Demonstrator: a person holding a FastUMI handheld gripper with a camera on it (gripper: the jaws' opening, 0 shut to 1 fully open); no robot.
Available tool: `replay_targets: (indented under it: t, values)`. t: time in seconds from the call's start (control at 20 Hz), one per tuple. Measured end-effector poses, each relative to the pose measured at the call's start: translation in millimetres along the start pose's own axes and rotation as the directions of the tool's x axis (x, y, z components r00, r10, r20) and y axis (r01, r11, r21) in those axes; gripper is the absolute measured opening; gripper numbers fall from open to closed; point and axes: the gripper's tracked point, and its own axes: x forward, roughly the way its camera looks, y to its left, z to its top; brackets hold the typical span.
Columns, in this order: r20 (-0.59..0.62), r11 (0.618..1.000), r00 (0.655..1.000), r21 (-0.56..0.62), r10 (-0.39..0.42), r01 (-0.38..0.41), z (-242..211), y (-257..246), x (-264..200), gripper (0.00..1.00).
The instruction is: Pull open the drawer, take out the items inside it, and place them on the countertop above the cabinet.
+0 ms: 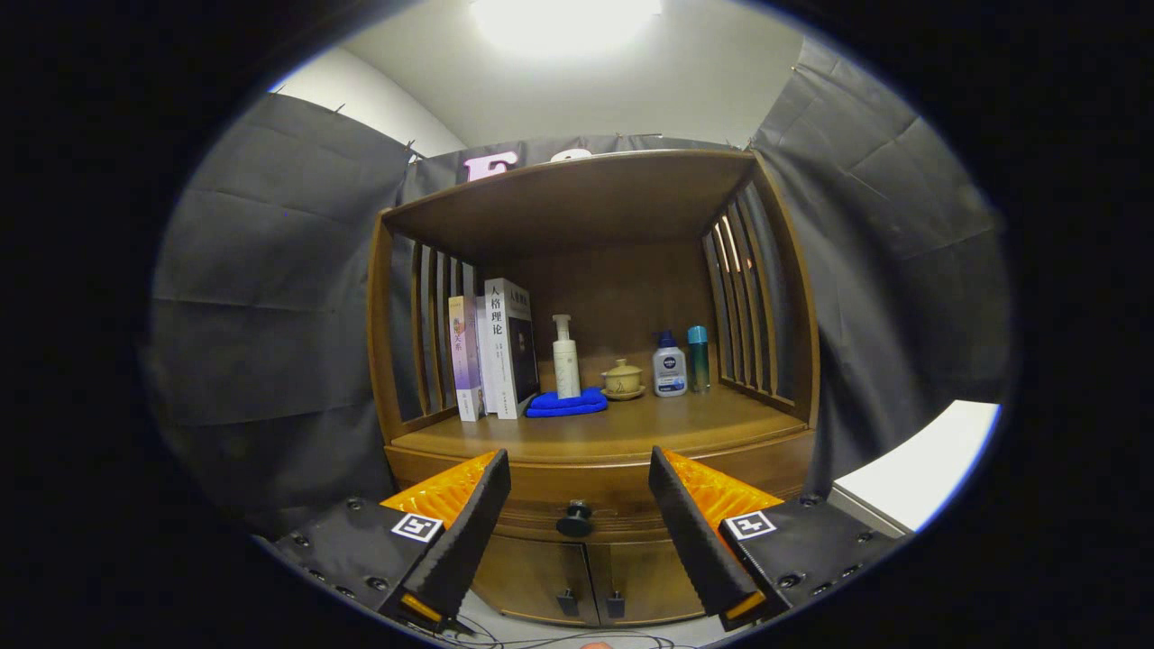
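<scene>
Two books (494,350) stand upright on the countertop (631,428) with Chinese titles on their spines — beside them a white pump bottle (565,358) on a blue cloth (567,403). Below, the drawer (586,505) is shut, its long front running side to side. Its dark knob (574,520) faces the gripper (580,532) — fingers spread wide, grasping nothing, knob between them and beyond.

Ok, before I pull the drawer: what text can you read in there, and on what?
"人格理论": cover of the tall white book on the wooden countertop.
Thin lilac book: characters too blurred.
Squat white blue-capped bottle: label too small.
Square black-and-white marker on the open tongs: pattern, no words. The round black drawer knob lies between the fingers.
</scene>
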Motion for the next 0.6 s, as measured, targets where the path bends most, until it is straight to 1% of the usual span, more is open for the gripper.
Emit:
replay_targets:
  t: [0.15,0.3,0.6]
  values:
    - [-0.006,1.000,1.000,0.007,0.010,-0.010,-8,7,25,0.98]
    - [-0.028,1.000,1.000,-0.010,0.012,-0.013,-26,12,51,0.98]
    - [-0.096,1.000,0.995,-0.022,-0.013,0.011,-69,12,82,0.98]
